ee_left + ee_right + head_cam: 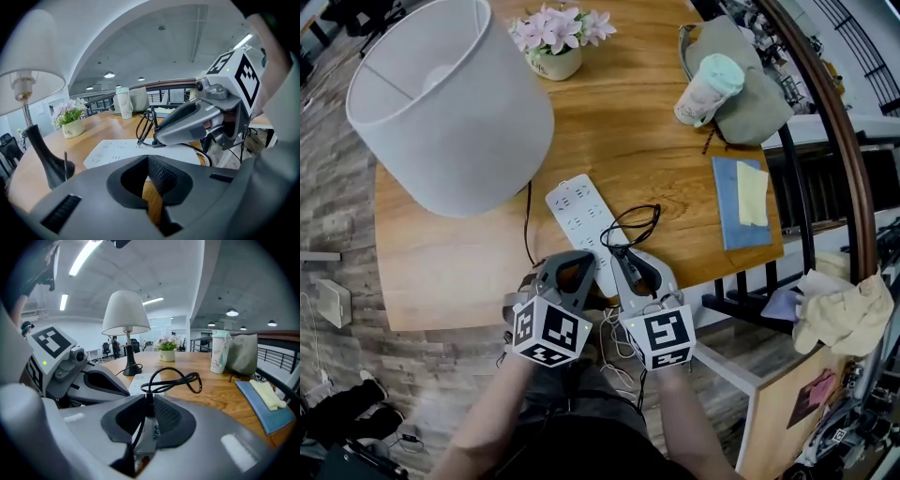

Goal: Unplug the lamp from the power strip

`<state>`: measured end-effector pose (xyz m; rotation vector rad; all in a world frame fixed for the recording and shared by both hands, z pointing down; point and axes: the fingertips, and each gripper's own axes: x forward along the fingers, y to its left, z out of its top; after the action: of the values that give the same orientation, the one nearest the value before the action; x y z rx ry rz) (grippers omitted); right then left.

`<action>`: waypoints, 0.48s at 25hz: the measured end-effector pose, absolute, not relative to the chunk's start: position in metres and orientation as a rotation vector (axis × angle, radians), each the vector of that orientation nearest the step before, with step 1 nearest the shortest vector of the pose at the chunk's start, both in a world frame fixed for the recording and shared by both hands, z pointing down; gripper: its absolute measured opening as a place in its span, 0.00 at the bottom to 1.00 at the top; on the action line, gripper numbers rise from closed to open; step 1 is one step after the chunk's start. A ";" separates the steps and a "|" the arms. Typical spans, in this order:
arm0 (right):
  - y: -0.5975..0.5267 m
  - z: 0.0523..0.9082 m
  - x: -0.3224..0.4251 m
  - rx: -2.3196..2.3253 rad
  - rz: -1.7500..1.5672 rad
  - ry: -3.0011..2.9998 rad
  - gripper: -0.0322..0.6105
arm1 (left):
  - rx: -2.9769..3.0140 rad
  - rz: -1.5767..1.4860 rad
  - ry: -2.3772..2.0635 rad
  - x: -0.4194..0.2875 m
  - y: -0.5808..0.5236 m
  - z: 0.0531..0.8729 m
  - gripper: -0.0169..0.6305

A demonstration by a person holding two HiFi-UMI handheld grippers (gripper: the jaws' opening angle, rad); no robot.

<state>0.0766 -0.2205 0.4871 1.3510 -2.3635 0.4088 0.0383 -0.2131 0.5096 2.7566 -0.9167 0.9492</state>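
Wooden table (609, 122) carries the lamp (450, 103) at the far left, its white shade wide over the top. The white strip (577, 211) lies in the middle, running from the lamp side toward the near edge. A thin black cord (527, 225) drops from under the shade toward the near end of the strip.

Both tools sit at that near end, side by side. The right gripper (147, 411) has its jaws part open around a white plug (149, 432), and the pads look to sit against its sides. A black cable (176, 380) rises from the plug and curls into a loop over the strip. Whether the plug is seated in a socket I cannot tell.

The left gripper (149, 176) has its jaws a little apart with nothing between them, only bare wood showing through the gap. It sits just beside the strip's left edge; contact cannot be made out.

Farther back stand a flowerpot (555, 42), a cup (708, 89) against a grey bag (759, 94), and a blue notebook (736, 202) on the right.
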 end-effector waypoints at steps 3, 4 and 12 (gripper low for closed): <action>-0.221 0.486 0.078 1.387 0.450 -2.354 0.16 | 2.743 0.977 -0.907 0.038 -0.213 0.510 0.02; -0.221 0.486 0.076 1.383 0.426 -2.343 0.16 | 2.737 0.982 -0.913 0.039 -0.213 0.510 0.02; -0.221 0.486 0.077 1.348 0.453 -2.369 0.15 | 2.745 1.030 -0.949 0.039 -0.212 0.510 0.02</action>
<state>0.0766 -0.2210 0.4858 1.3479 -2.3691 0.4530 0.0392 -0.2124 0.5101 2.7446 -0.9489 1.0300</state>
